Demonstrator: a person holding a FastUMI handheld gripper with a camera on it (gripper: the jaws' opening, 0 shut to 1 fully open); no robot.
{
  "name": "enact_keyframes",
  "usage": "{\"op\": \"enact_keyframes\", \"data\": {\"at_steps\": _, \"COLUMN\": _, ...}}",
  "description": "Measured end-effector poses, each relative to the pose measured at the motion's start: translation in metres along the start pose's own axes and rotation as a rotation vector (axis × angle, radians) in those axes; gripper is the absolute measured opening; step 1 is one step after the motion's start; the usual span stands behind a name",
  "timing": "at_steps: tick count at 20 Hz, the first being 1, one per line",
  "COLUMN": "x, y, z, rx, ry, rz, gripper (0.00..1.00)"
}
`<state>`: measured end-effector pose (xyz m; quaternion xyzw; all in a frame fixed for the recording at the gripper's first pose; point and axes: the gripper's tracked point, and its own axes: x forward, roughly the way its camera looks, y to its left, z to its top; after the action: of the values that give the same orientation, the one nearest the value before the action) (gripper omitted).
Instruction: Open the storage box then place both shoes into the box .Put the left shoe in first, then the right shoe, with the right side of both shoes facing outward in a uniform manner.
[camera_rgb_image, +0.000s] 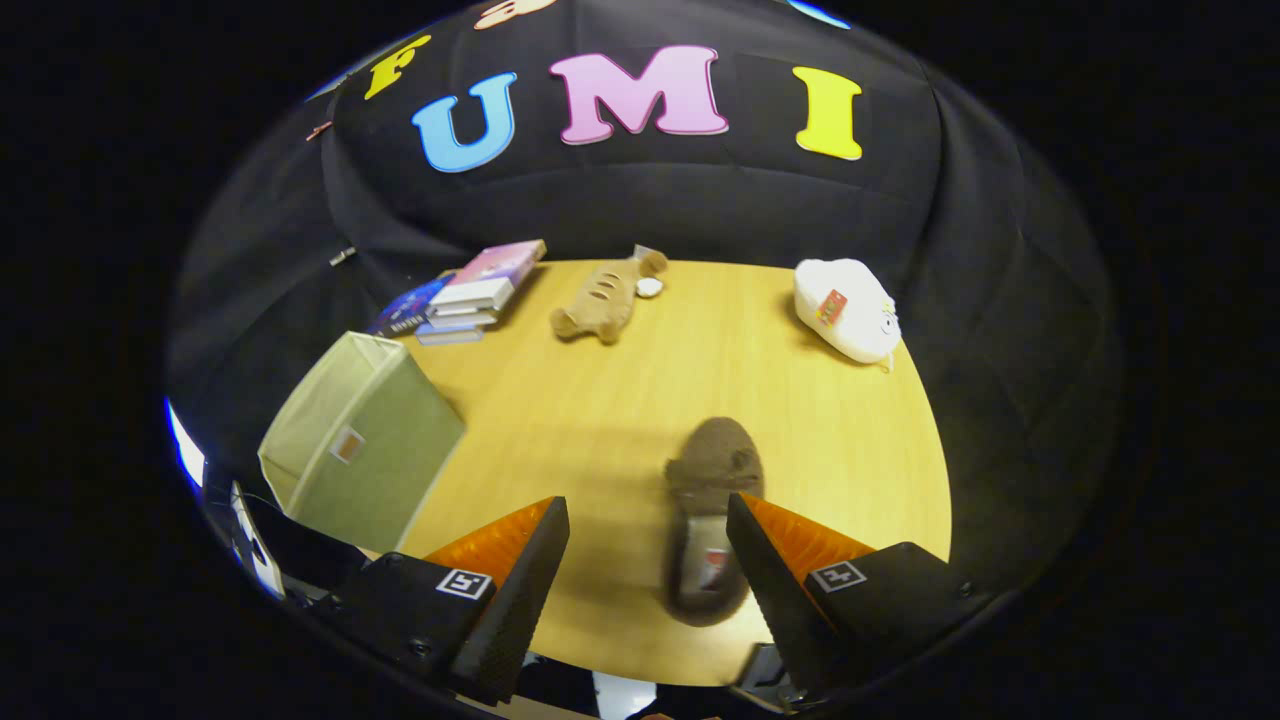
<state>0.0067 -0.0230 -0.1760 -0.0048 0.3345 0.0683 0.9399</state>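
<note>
Gripper view is showing the hand-held gripper (648, 550) hanging spread above the counter (600, 400), pinching nothing. A brown shoe (712, 520) is lying between its fingers, close against the right one, perhaps touching. The box (360, 445) is sitting to the left, tilted.

A brown fuzzy slipper (712, 500) lies flat on the wooden table, toe pointing away, its heel end between the fingers and close to one of them. The green fabric storage box (355, 445) stands well off to its side, seemingly tipped so that its opening faces away.
</note>
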Motion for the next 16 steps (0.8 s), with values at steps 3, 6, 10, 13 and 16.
{"op": "enact_keyframes", "data": {"at_steps": 3, "x": 0.021, "y": -0.039, "z": -0.026, "rx": -0.063, "ry": 0.035, "rz": -0.014, "gripper": 0.99}}
{"op": "enact_keyframes", "data": {"at_steps": 6, "x": 0.046, "y": -0.061, "z": -0.041, "rx": -0.102, "ry": 0.05, "rz": -0.023, "gripper": 0.99}}
{"op": "enact_keyframes", "data": {"at_steps": 10, "x": 0.079, "y": -0.087, "z": -0.05, "rx": -0.023, "ry": 0.097, "rz": -0.067, "gripper": 0.99}}
{"op": "enact_keyframes", "data": {"at_steps": 13, "x": 0.098, "y": -0.093, "z": -0.046, "rx": 0.023, "ry": 0.1, "rz": -0.083, "gripper": 0.99}}
{"op": "enact_keyframes", "data": {"at_steps": 16, "x": 0.11, "y": -0.081, "z": -0.051, "rx": 0.065, "ry": 0.135, "rz": -0.059, "gripper": 0.84}}
